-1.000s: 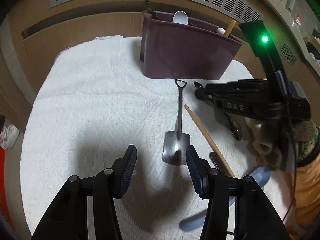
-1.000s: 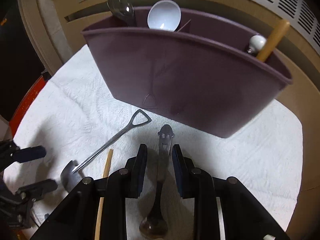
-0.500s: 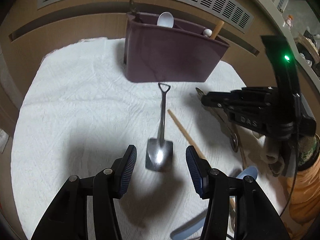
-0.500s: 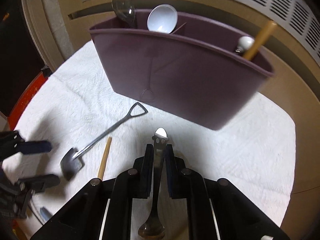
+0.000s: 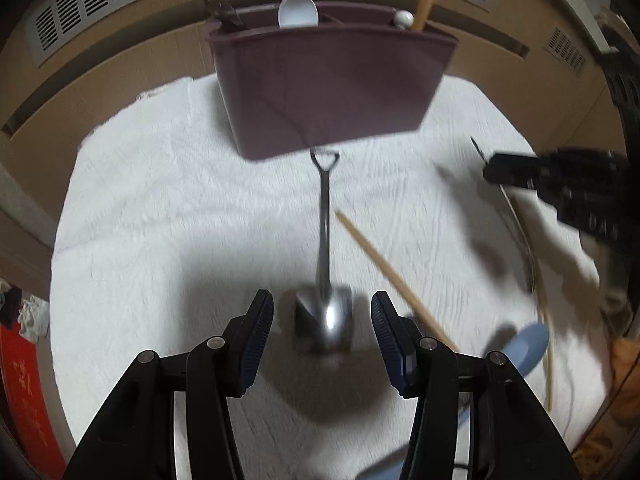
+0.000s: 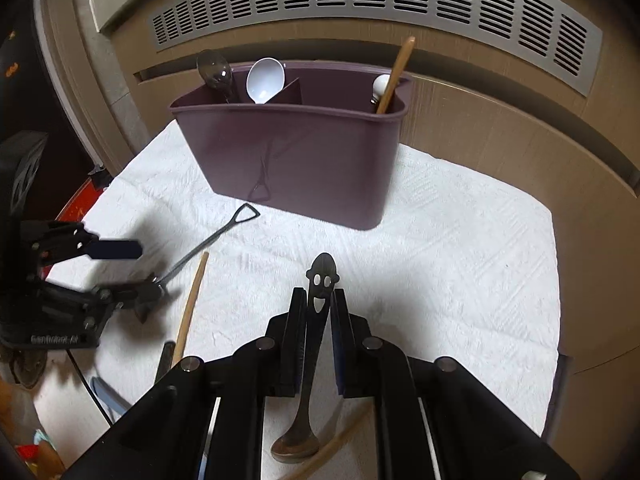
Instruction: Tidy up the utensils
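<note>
The right gripper (image 6: 318,312) had its jaws clamped on the smiley-handled spoon (image 6: 316,320), handle tip toward the purple caddy (image 6: 296,160), while the left gripper (image 5: 322,330), jaws apart and empty, straddled the shovel spoon (image 5: 325,280), whose handle pointed at the caddy.

Ahead of me the purple caddy (image 6: 296,160) stands against the panelled wall (image 6: 500,132), blocking the far side; its left bay is crowded by a dark spoon (image 6: 214,70) and white ladle (image 6: 265,79), its right by a wooden stick (image 6: 394,74). White cloth (image 6: 460,264) to its right lies bare. On my left, the shovel spoon (image 5: 326,240) and a chopstick (image 5: 384,272) clutter the cloth.
</note>
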Action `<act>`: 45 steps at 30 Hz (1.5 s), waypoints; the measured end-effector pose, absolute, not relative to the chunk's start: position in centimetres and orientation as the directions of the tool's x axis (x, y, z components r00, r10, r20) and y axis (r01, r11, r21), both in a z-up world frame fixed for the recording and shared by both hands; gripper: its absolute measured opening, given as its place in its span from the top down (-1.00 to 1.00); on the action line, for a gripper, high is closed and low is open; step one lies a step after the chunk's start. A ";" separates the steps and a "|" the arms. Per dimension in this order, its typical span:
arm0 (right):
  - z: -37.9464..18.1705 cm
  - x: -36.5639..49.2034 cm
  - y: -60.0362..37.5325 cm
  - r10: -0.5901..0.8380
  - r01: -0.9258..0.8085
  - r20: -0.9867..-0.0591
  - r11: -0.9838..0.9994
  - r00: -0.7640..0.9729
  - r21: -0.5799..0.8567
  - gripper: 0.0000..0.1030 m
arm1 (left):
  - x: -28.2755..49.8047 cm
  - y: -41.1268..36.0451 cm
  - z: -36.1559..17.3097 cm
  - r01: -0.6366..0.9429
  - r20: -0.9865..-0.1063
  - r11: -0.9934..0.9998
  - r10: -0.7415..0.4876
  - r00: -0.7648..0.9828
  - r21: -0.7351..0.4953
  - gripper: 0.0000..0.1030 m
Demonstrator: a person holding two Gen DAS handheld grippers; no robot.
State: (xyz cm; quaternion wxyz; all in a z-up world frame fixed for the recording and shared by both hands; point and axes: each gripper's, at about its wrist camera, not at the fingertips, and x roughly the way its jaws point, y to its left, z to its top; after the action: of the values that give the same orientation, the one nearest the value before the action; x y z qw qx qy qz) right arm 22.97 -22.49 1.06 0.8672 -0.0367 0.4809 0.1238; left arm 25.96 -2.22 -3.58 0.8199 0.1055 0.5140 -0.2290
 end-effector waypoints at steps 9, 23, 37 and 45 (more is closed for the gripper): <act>1.4 22.2 -22.2 0.202 -0.264 -0.836 0.962 0.510 0.072 0.85 | 25.1 -2.3 -4.8 0.423 -0.858 0.906 -0.236 0.456 -0.025 -0.01; 0.2 17.3 -23.7 0.190 -0.295 -0.867 0.954 0.461 0.052 0.28 | 21.9 -1.9 -4.7 0.412 -0.831 0.911 -0.255 0.494 -0.035 0.35; -2.2 15.9 -22.1 0.176 -0.312 -0.898 0.949 0.403 0.047 0.28 | 20.3 -1.6 -4.8 0.404 -0.833 0.913 -0.264 0.486 -0.054 0.31; -1.3 20.0 -21.5 0.113 -0.270 -0.873 0.963 0.474 -0.022 0.28 | 21.3 -2.3 -4.8 0.388 -0.839 0.919 -0.262 0.477 -0.067 0.19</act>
State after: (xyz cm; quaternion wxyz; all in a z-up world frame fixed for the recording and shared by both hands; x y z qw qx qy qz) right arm 19.97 -21.55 -1.26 0.8549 -0.0785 0.5005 0.1119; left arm 21.30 -2.29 -4.79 0.8567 0.0664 0.4750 -0.1899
